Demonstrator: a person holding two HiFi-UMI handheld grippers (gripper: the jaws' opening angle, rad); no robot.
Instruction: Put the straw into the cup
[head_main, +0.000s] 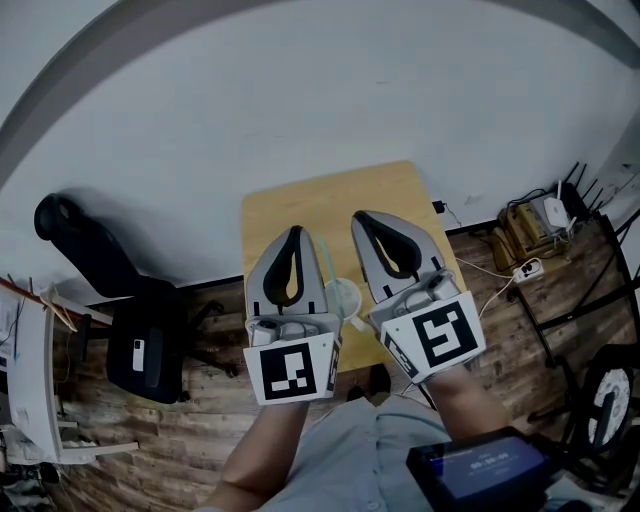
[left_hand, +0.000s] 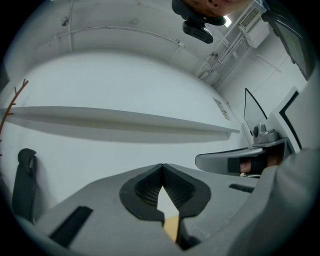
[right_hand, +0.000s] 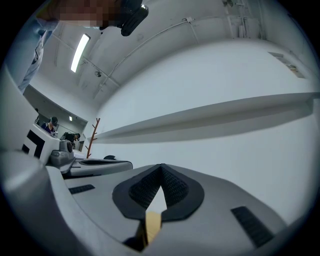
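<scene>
Head view shows the pale straw (head_main: 325, 263) touching or just beside the clear cup (head_main: 343, 297) on the wooden table (head_main: 300, 205); I cannot tell whether it stands inside. Left gripper (head_main: 296, 232) and right gripper (head_main: 363, 217) flank it, both with jaws together and empty. A good move would be to part 1 pair, pinch the straw mid-length and steady the cup. No writing is readable, only square markers.
</scene>
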